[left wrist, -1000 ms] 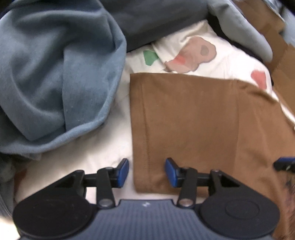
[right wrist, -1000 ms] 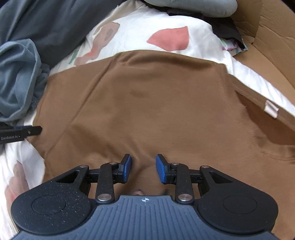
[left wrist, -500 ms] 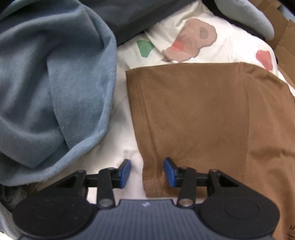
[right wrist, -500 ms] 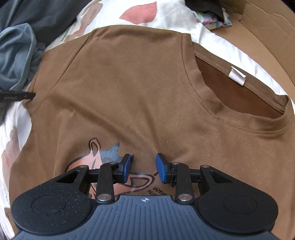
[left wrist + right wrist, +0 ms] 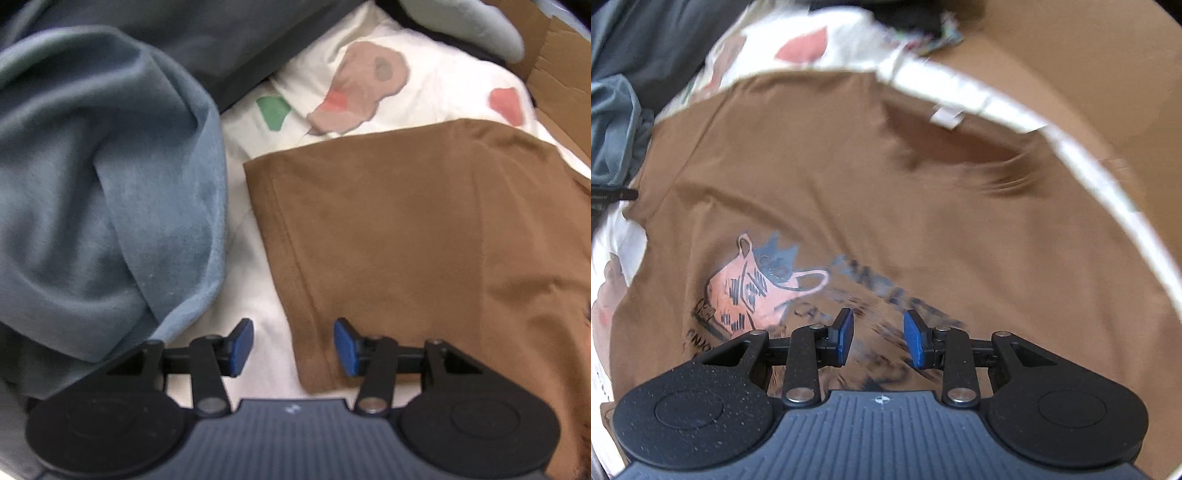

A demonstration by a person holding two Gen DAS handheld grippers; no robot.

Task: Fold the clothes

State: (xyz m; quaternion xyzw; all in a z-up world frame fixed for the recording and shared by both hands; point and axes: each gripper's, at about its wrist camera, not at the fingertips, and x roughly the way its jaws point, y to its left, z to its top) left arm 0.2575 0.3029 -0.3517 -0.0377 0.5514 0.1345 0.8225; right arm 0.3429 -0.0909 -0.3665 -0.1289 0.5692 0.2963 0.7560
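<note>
A brown T-shirt (image 5: 424, 229) lies spread flat on a white patterned sheet (image 5: 369, 92). My left gripper (image 5: 293, 345) hovers over the hemmed edge of its sleeve (image 5: 295, 277); its jaws are opening, one pad over the sheet, the other over brown cloth, gripping nothing. In the right wrist view the T-shirt (image 5: 849, 177) shows its pink and grey chest print (image 5: 757, 284), with the white neck label (image 5: 945, 118) beyond. My right gripper (image 5: 879, 339) stands open just above the printed lettering, nothing between its pads. The left gripper's tip (image 5: 613, 194) pokes in at the left edge.
A crumpled blue-grey garment (image 5: 92, 184) is heaped left of the sleeve, with darker grey cloth (image 5: 221, 44) behind it. Brown cardboard (image 5: 1089, 92) borders the sheet on the right and far side. The heap (image 5: 613, 129) also shows left in the right wrist view.
The right gripper has travelled from the shoulder area over the chest, bringing the print and neck label into view. The left gripper lifted slightly, rolled, and its jaws widened a little.
</note>
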